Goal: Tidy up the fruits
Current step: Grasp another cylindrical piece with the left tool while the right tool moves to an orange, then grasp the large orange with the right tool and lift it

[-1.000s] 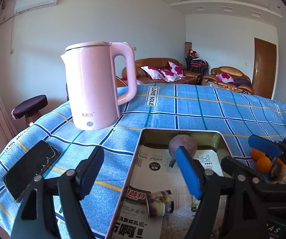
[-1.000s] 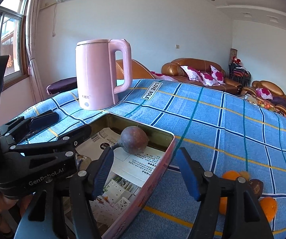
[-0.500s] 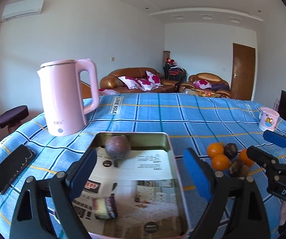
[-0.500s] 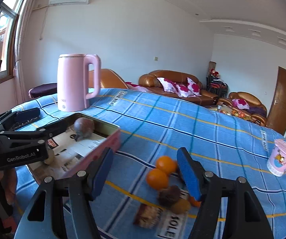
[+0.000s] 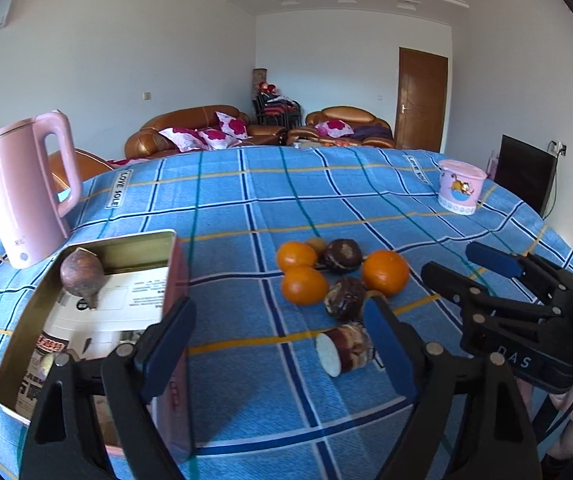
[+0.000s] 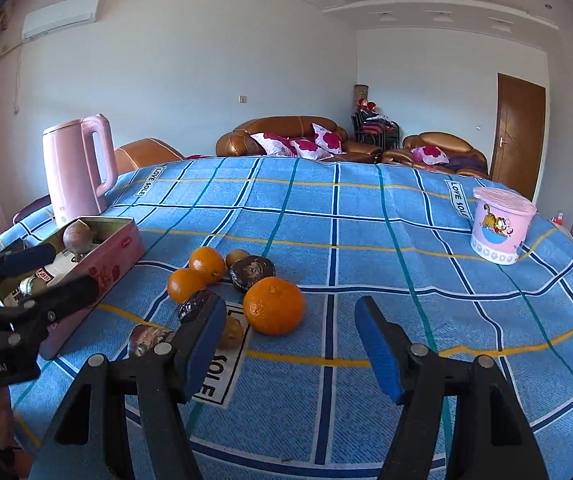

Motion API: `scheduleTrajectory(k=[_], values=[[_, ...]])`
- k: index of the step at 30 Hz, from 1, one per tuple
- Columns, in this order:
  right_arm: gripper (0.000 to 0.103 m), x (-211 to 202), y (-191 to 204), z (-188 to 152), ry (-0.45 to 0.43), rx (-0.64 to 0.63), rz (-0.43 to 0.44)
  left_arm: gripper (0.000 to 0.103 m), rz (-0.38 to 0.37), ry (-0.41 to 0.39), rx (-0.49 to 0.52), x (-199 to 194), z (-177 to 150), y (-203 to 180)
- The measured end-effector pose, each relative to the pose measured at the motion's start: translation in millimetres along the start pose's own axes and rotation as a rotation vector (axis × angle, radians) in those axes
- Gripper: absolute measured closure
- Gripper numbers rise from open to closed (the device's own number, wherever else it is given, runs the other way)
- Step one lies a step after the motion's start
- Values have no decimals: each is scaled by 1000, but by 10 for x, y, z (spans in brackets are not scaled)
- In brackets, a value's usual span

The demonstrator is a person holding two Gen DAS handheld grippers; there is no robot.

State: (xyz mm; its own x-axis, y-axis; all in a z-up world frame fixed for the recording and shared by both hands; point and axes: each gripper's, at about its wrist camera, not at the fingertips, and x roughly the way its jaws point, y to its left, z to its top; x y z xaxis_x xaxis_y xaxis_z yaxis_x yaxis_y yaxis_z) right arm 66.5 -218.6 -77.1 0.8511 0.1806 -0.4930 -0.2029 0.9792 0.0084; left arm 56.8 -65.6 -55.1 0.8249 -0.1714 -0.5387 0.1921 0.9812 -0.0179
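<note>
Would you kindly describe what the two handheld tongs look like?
Both the left tongs and the right tongs are black plastic clamps with silver rivets and blue pads. White lettering marks their bodies: "DAS" on the right, "GenRobot.AI", partly cut off, on the left. No cables or sleeves show.

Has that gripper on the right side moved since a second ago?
Yes. The right gripper has swung rightward, away from the pink kettle and the tin; its open jaws now point at the oranges.

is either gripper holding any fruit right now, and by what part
No. Left gripper and right gripper are both open and empty; the oranges lie untouched on the tablecloth.
</note>
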Motion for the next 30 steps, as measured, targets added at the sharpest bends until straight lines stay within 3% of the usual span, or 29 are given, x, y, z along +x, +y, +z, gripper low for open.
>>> scheduleTrajectory(k=[3,11,12,17,30], values=[[35,7,-56,-26,9,30,-3,21,-45,50,22,103,-26,-132],[34,46,-223,-20,32,122,4,49,-101,171,57,360,-75,-283],[34,53,-227,-16,37,125,3,63,-118,183,56,373,-86,-272],[34,74,-169,-20,50,93,-11,63,-124,154,44,339,-39,-229],[34,350,-40,345,99,67,2,63,45,4,-19,375,241,89]])
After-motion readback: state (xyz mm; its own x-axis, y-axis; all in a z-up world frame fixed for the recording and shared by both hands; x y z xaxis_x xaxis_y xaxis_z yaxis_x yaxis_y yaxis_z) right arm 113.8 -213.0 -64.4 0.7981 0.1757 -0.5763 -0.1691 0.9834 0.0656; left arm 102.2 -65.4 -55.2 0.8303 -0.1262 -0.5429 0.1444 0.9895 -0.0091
